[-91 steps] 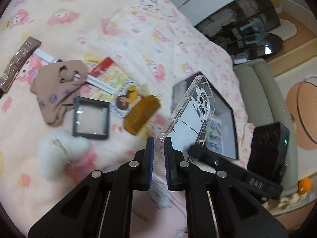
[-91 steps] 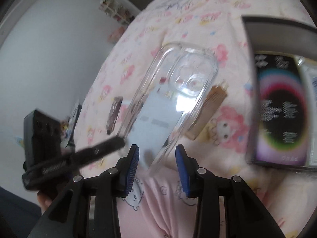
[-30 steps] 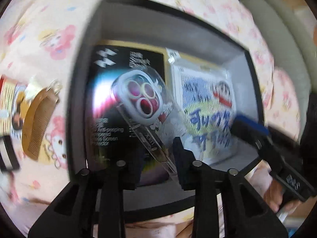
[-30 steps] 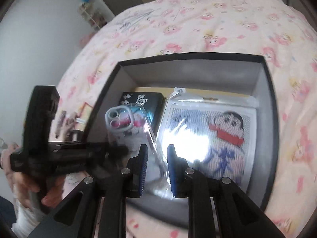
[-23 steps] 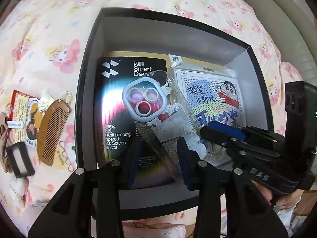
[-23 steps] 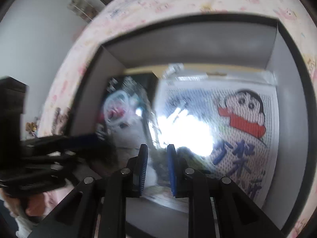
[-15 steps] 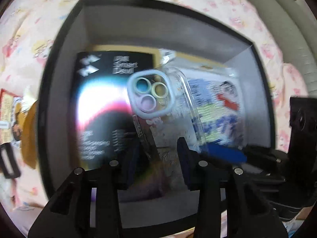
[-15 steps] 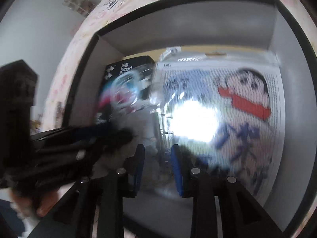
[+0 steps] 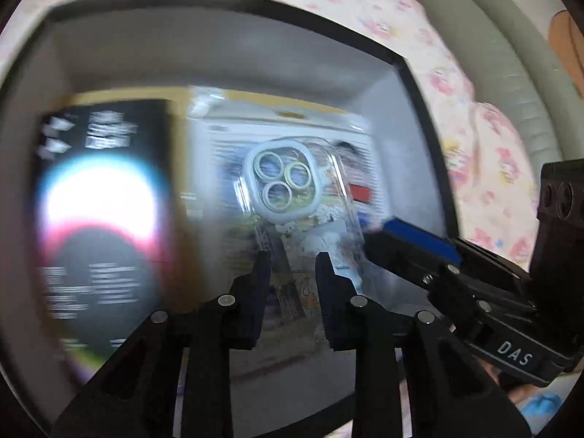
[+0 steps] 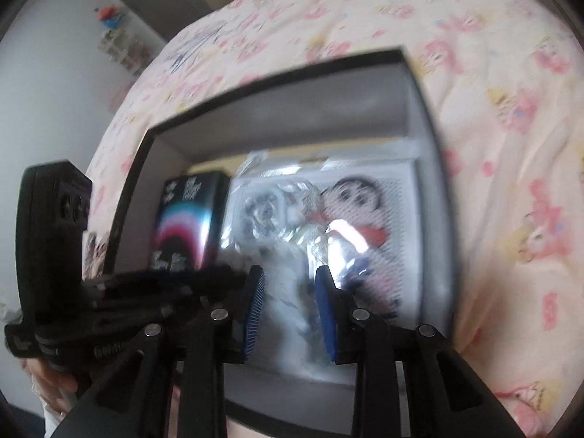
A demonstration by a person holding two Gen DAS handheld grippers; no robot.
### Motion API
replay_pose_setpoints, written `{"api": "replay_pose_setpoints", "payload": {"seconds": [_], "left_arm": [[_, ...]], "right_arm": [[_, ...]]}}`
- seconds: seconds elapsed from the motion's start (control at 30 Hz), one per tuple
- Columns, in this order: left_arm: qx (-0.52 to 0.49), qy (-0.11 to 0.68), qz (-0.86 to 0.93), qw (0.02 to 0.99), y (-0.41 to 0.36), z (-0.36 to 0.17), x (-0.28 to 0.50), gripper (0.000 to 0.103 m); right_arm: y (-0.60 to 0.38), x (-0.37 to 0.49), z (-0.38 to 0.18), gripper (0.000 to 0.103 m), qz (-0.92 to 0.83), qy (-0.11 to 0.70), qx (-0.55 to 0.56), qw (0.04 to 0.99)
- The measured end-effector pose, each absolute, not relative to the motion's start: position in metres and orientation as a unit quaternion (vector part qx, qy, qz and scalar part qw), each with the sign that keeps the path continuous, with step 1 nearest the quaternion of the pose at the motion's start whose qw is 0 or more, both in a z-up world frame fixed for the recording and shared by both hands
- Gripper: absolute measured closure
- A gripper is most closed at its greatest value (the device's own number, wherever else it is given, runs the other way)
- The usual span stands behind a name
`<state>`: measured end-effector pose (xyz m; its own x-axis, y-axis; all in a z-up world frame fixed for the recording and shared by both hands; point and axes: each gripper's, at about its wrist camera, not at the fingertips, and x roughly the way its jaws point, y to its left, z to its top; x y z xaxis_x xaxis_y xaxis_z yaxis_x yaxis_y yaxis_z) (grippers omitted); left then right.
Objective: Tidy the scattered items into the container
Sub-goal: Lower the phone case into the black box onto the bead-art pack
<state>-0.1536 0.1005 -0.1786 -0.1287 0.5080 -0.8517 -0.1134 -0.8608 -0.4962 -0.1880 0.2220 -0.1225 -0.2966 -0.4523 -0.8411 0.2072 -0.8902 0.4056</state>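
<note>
My left claw (image 9: 292,266) has just been narrowing and my right claw (image 10: 290,286) stands apart, neither gripping the clear phone case (image 9: 303,211), which lies in the black box (image 9: 412,84), running lengthwise straight ahead of both, its near end between my left jaws.

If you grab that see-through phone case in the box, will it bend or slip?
The clear phone case keeps its curved shape lying on the cartoon packet, so it is probably springy rather than floppy. Its glossy plastic looks smooth, so it may slip between pads. Being thin and hollow, it is likely light, and could slide on the shiny wrapper if nudged.
</note>
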Motion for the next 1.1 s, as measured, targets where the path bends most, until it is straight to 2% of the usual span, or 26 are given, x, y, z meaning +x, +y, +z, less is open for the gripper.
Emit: {"api": "replay_pose_setpoints", "payload": {"seconds": [0.13, 0.37, 0.47, 0.53, 0.57, 0.7, 0.73, 0.87, 0.93, 1.1], "left_arm": [[-0.603, -0.156, 0.765, 0.163, 0.086, -0.170, -0.146, 0.078], [-0.593, -0.155, 0.778, 0.141, 0.057, -0.159, -0.141, 0.078], [-0.593, -0.168, 0.775, 0.138, 0.048, -0.160, -0.140, 0.078], [-0.587, -0.177, 0.778, 0.132, 0.044, -0.160, -0.138, 0.075], [-0.586, -0.181, 0.779, 0.131, 0.044, -0.160, -0.137, 0.075], [-0.592, -0.187, 0.769, 0.150, 0.051, -0.163, -0.135, 0.075], [-0.593, -0.185, 0.769, 0.152, 0.055, -0.163, -0.135, 0.075], [-0.597, -0.209, 0.759, 0.156, 0.066, -0.164, -0.143, 0.071], [-0.593, -0.236, 0.752, 0.165, 0.067, -0.163, -0.150, 0.069], [-0.596, -0.211, 0.758, 0.162, 0.084, -0.165, -0.172, 0.070]], "right_arm": [[0.213, -0.185, -0.117, 0.078, -0.816, -0.067, 0.537, 0.204], [0.157, -0.172, -0.135, 0.077, -0.798, 0.089, 0.543, 0.245], [0.141, -0.167, -0.144, 0.069, -0.793, 0.131, 0.542, 0.246], [0.140, -0.168, -0.147, 0.067, -0.803, 0.151, 0.538, 0.210], [0.145, -0.170, -0.148, 0.063, -0.807, 0.148, 0.540, 0.186], [0.172, -0.174, -0.146, 0.063, -0.809, 0.108, 0.557, 0.154], [0.178, -0.174, -0.144, 0.067, -0.809, 0.100, 0.559, 0.153], [0.197, -0.169, -0.115, 0.066, -0.826, 0.035, 0.533, 0.183], [0.206, -0.167, -0.100, 0.067, -0.846, 0.030, 0.503, 0.173], [0.228, -0.179, -0.089, 0.067, -0.866, -0.003, 0.480, 0.139]]}}
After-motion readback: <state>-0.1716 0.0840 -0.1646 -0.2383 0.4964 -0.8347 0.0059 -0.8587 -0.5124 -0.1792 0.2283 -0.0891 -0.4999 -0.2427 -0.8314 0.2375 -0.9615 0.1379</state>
